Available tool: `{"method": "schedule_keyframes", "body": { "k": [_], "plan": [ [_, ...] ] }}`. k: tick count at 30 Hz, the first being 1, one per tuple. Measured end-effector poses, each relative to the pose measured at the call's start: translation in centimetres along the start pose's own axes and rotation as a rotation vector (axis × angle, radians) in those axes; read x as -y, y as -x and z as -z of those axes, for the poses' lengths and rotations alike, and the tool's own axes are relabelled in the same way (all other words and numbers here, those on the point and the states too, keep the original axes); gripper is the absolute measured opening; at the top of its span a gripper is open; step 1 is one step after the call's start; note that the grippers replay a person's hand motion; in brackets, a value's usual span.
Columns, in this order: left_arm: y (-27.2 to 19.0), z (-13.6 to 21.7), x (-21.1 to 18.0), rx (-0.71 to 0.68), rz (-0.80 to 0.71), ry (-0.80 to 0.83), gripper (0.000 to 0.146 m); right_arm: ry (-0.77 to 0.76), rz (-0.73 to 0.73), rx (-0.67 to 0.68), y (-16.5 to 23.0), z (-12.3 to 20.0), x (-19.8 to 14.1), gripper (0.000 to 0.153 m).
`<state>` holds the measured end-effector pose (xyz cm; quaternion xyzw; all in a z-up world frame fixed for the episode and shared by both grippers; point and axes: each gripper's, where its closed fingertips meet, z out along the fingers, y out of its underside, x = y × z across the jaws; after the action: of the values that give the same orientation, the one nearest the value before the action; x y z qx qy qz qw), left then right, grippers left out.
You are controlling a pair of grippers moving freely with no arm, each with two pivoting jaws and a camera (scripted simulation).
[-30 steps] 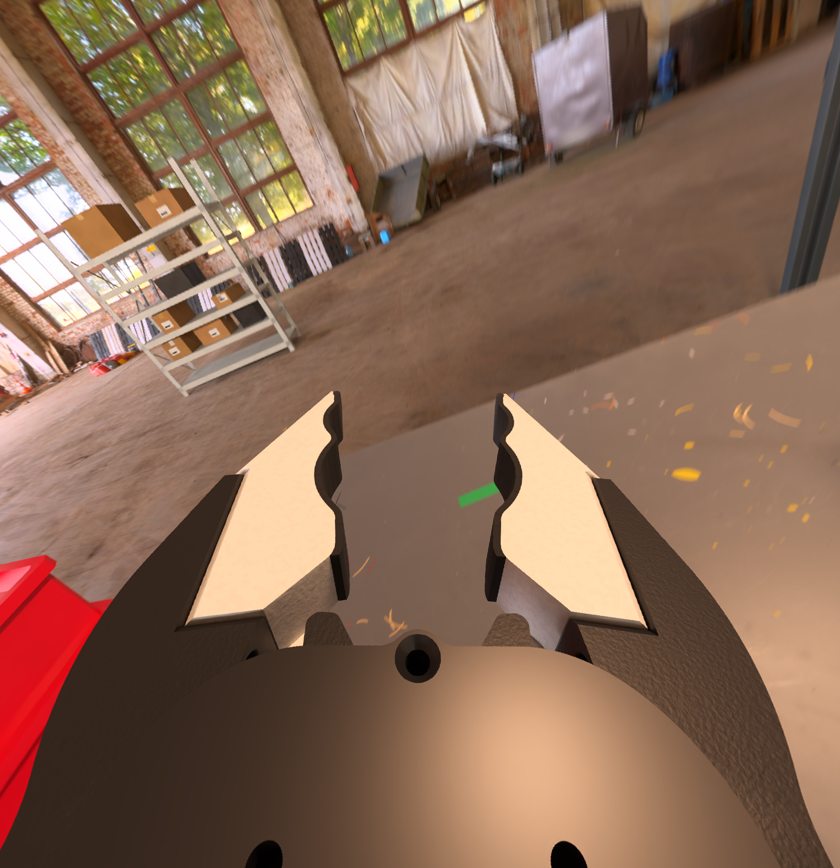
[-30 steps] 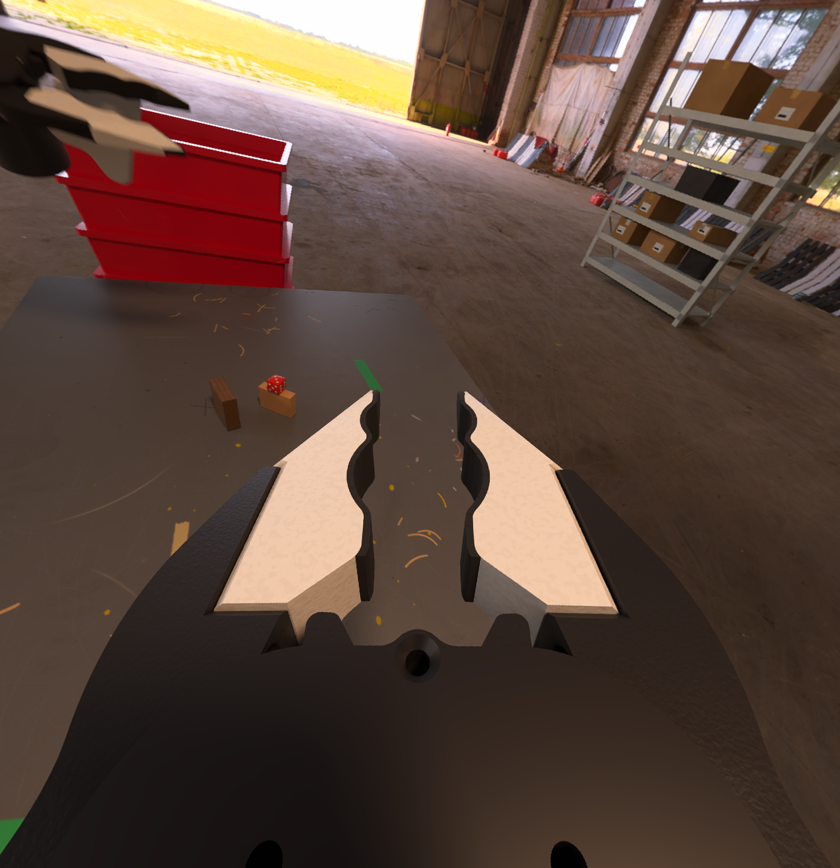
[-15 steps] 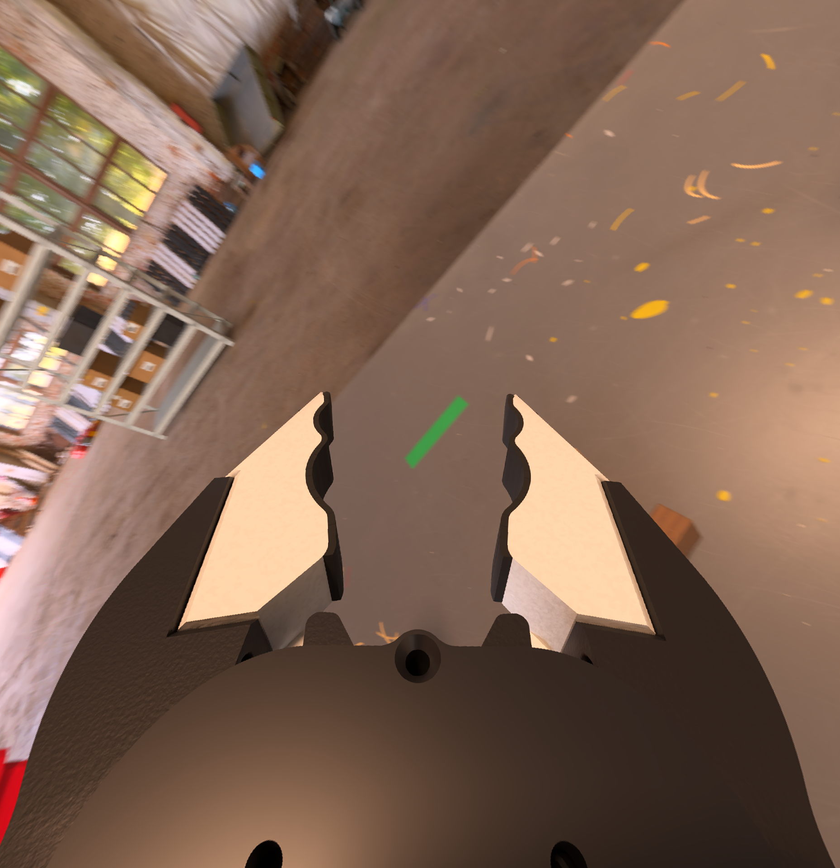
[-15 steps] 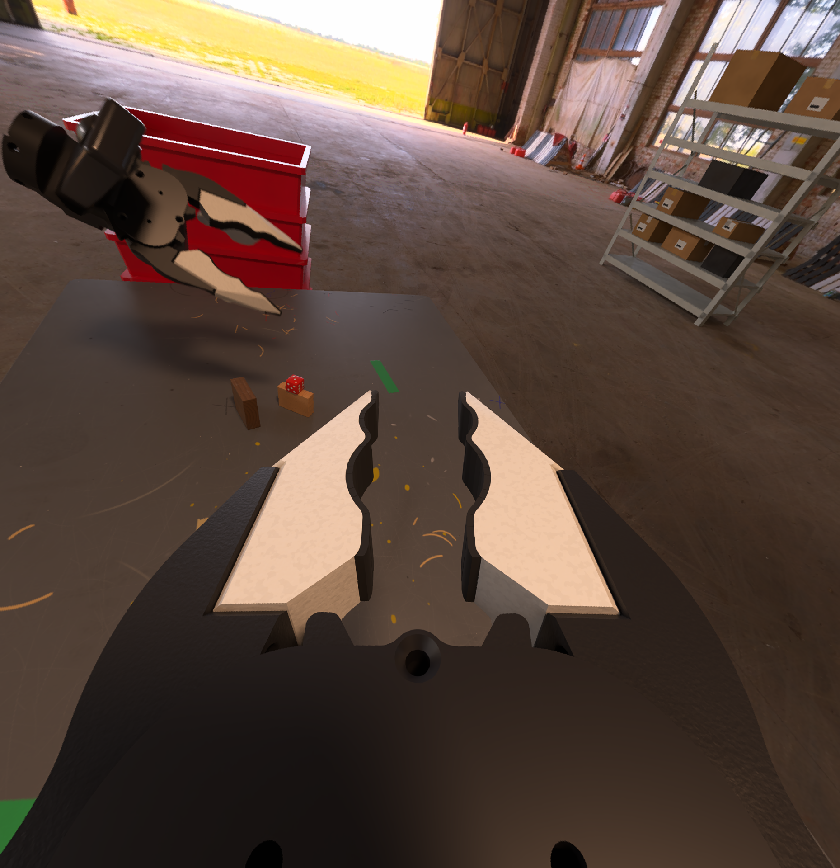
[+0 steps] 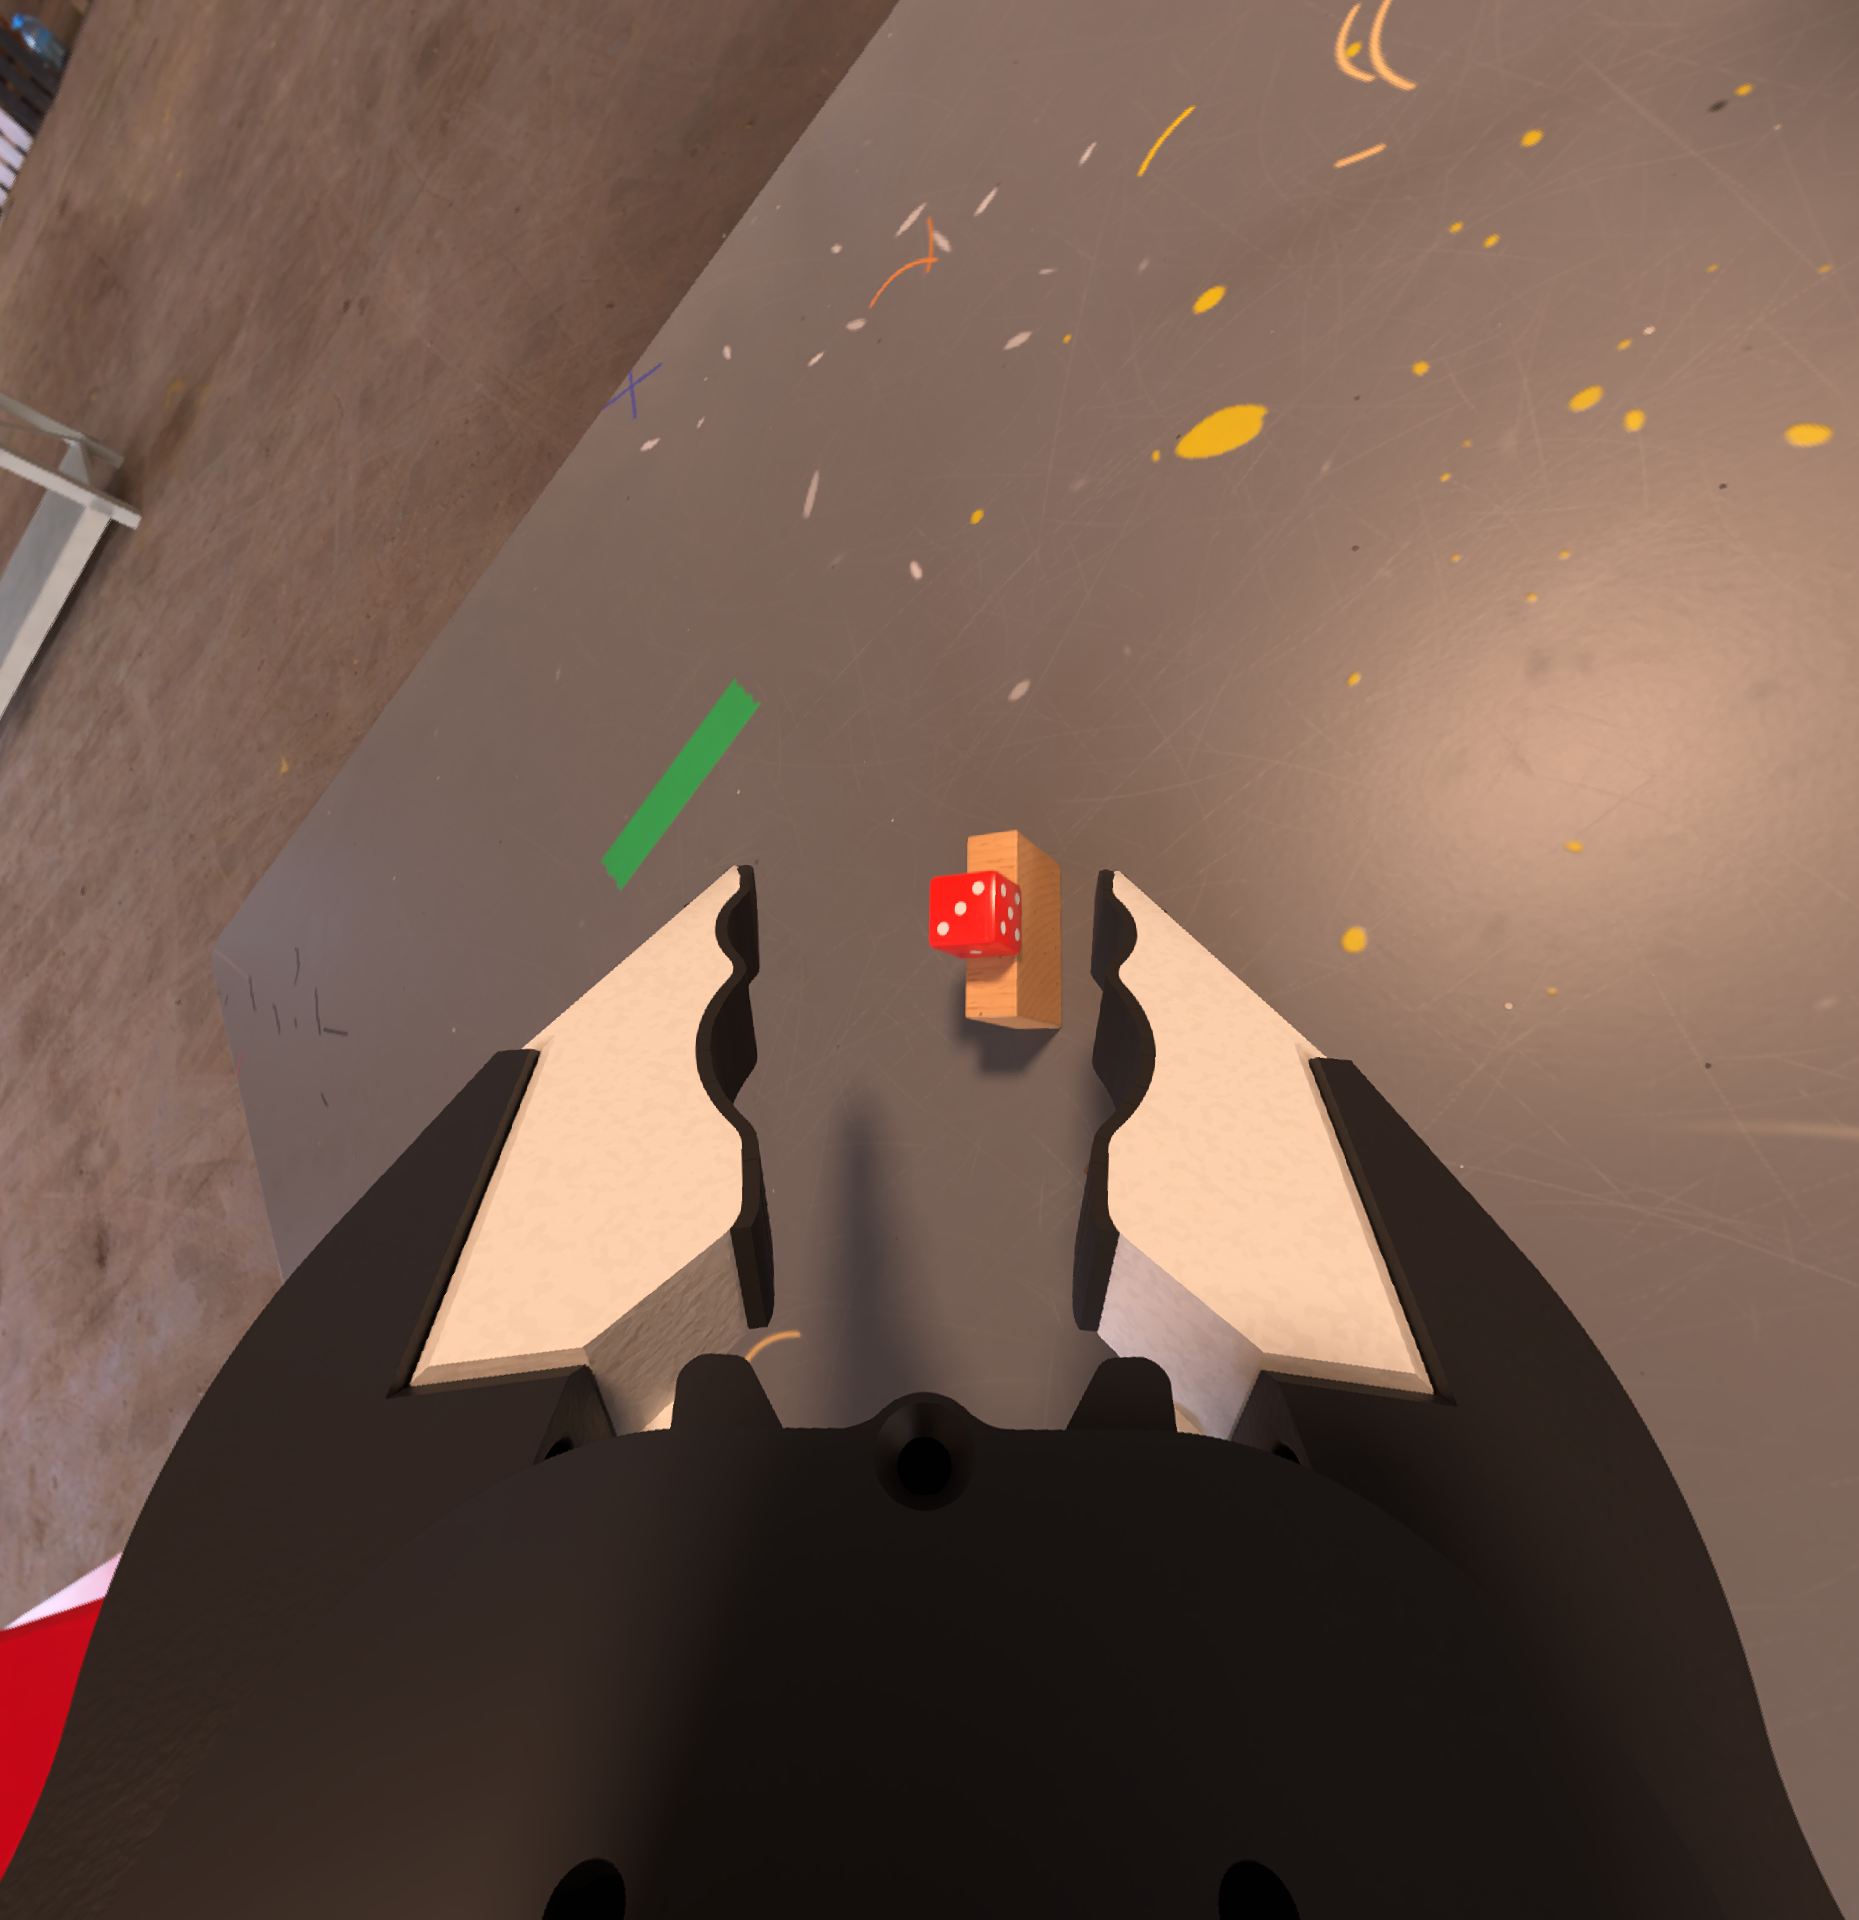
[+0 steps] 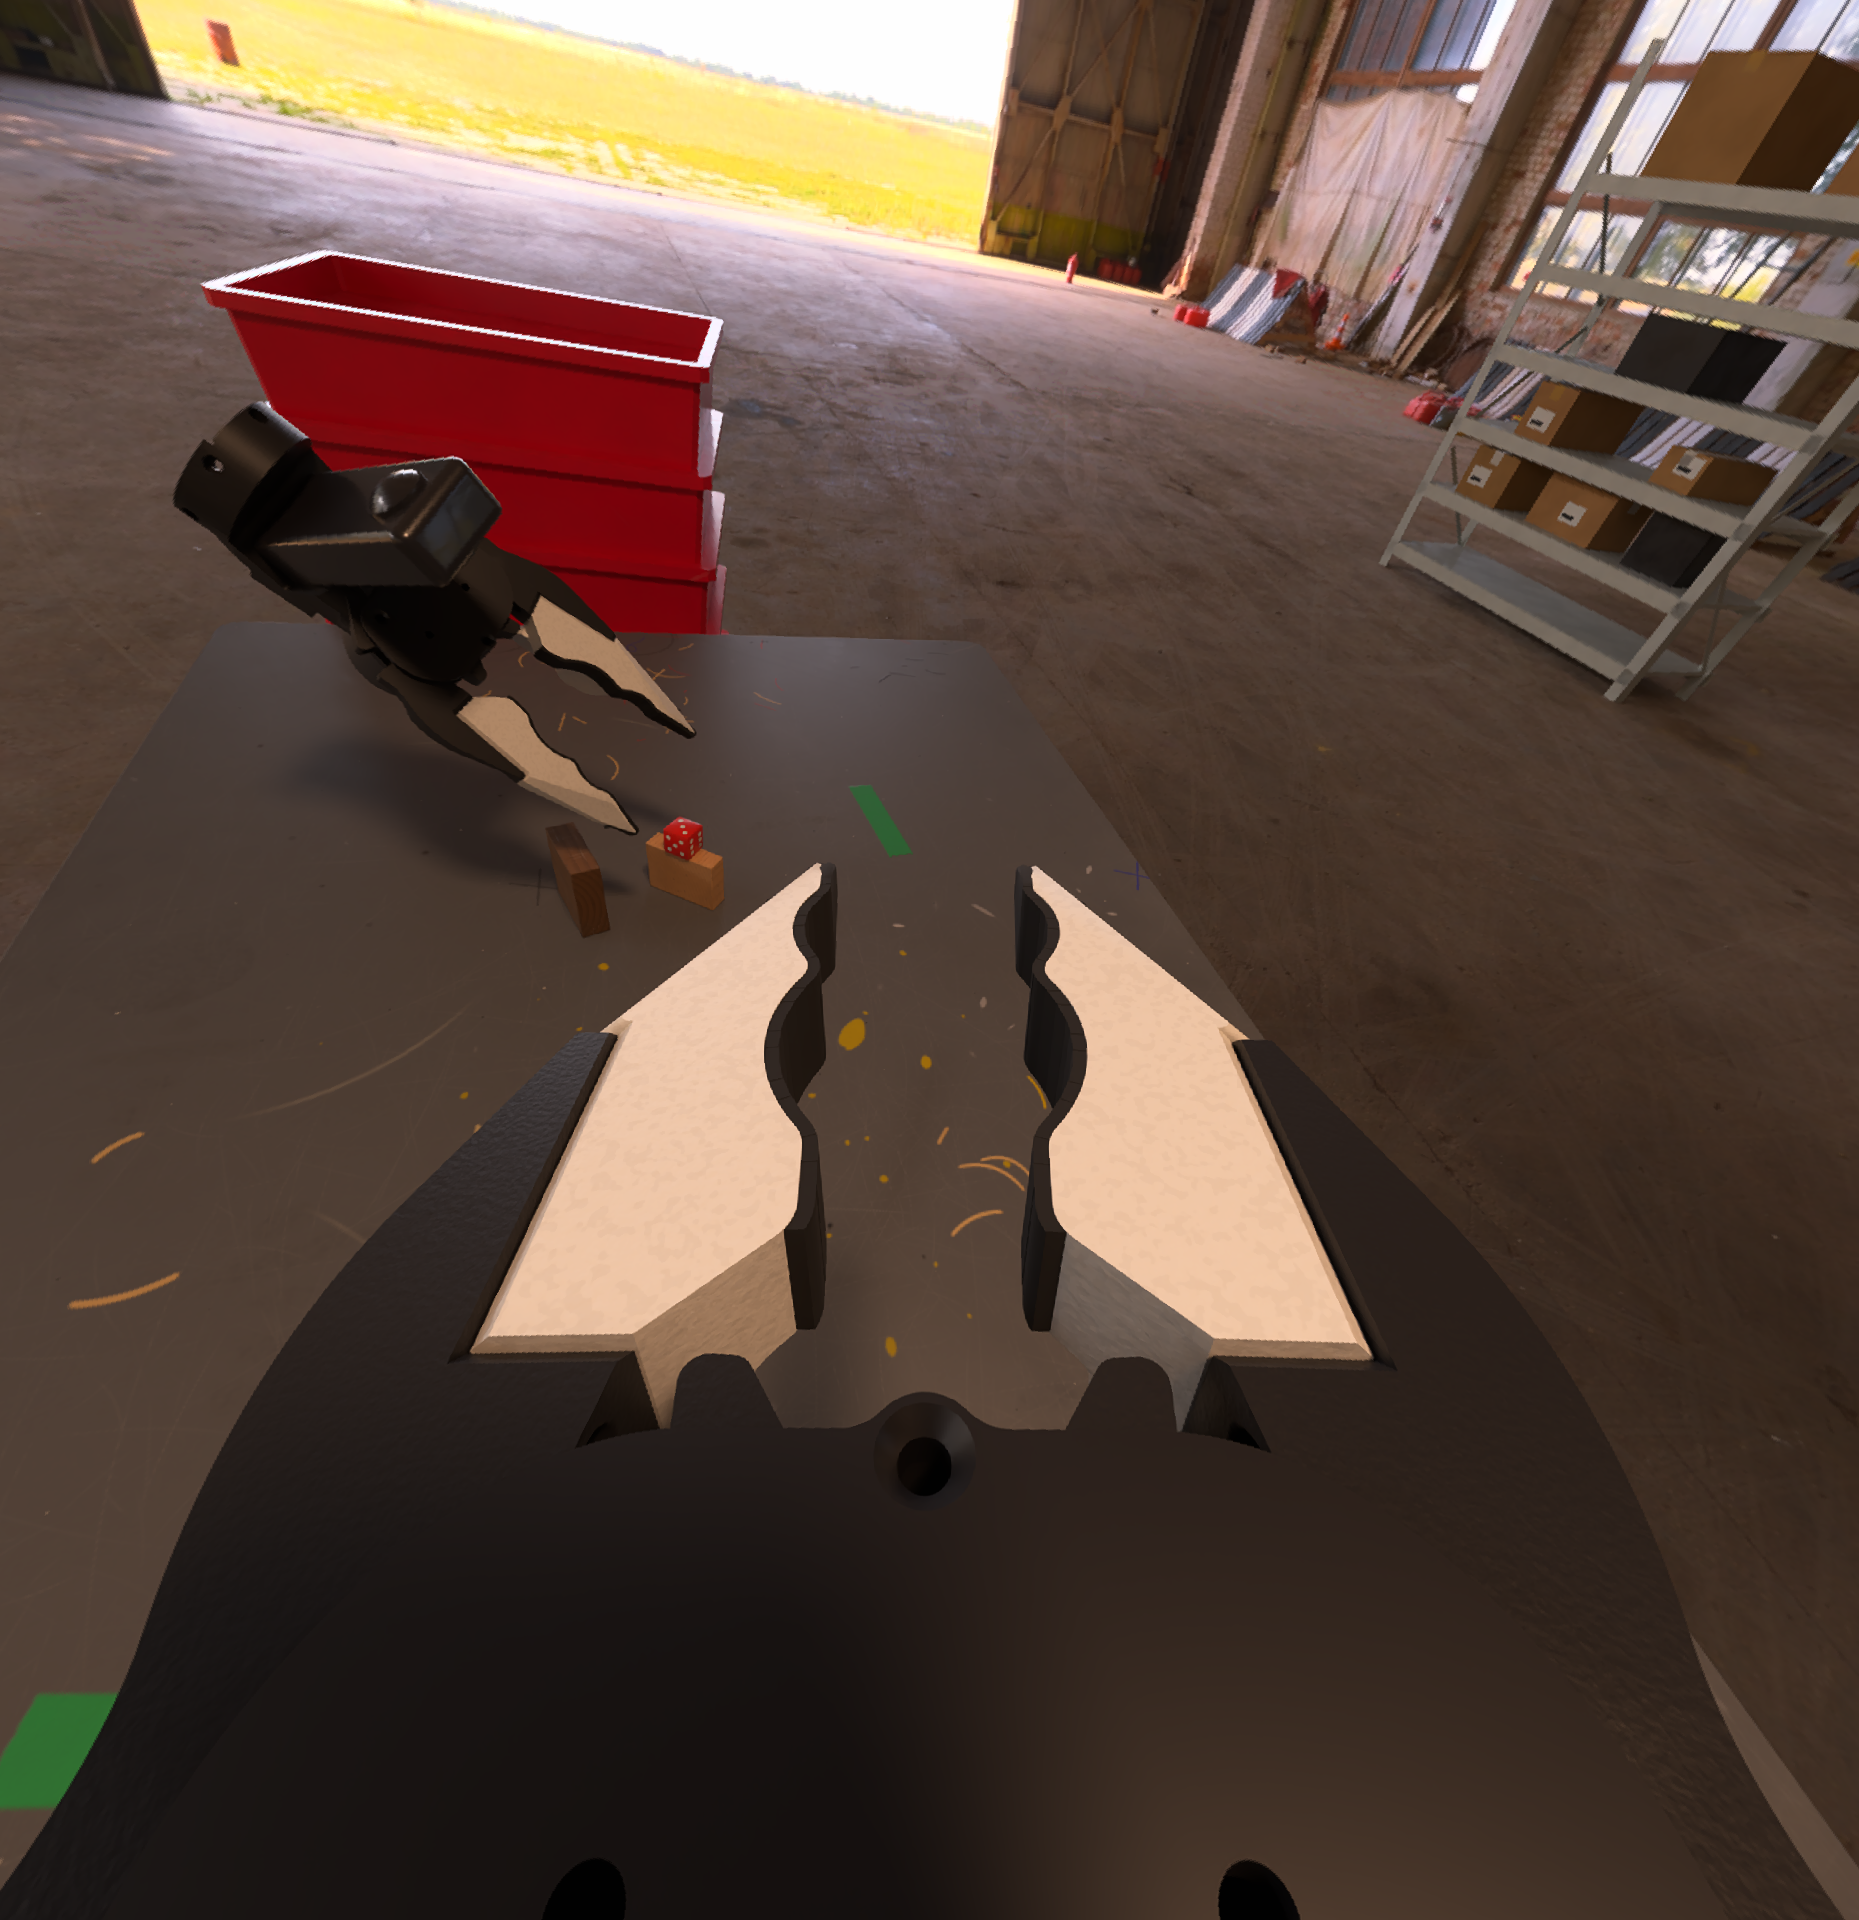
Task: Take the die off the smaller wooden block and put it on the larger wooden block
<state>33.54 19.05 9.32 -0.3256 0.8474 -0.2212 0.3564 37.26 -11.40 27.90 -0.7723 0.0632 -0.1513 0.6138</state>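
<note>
A red die (image 5: 975, 914) with white pips sits on a light wooden block (image 5: 1034, 971) on the dark table (image 5: 1320, 675). My left gripper (image 5: 925, 873) is open and hovers over them, tilted down, with the die just beyond the gap between its fingertips. In the right wrist view the die (image 6: 681, 837) rests on the light block (image 6: 686, 881), and a darker, longer wooden block (image 6: 580, 883) stands on edge just left of it. The left gripper (image 6: 657, 780) points down at them from behind. My right gripper (image 6: 925, 873) is open and empty, apart from the blocks.
Stacked red bins (image 6: 468, 416) stand behind the table's far end. A green tape strip (image 5: 681, 784) lies near the table edge, also in the right wrist view (image 6: 880, 821). A metal shelf rack (image 6: 1631, 468) with boxes stands on the floor to the right.
My left gripper has come down and pitched toward the table, bringing the die and light block into its view ahead of its fingertips. My right gripper has hardly moved.
</note>
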Motion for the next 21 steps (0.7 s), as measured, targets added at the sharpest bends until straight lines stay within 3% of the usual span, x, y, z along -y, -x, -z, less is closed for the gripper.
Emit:
{"method": "schedule_keyframes", "body": {
  "k": [9,13,21],
  "plan": [
    [0.4,1.8,-2.1,-0.002,0.107,-0.033,0.056,0.033,-0.004,0.013,0.1,-0.9,-0.7,0.034],
    [-0.7,0.5,-2.3,-0.083,0.14,-0.014,0.054,0.049,0.002,0.02,0.5,-1.5,-0.9,0.034],
    [-0.8,-2.5,-2.0,-0.104,0.117,0.069,0.046,0.084,0.009,0.029,0.9,-2.1,-1.6,0.035]
  ]
}}
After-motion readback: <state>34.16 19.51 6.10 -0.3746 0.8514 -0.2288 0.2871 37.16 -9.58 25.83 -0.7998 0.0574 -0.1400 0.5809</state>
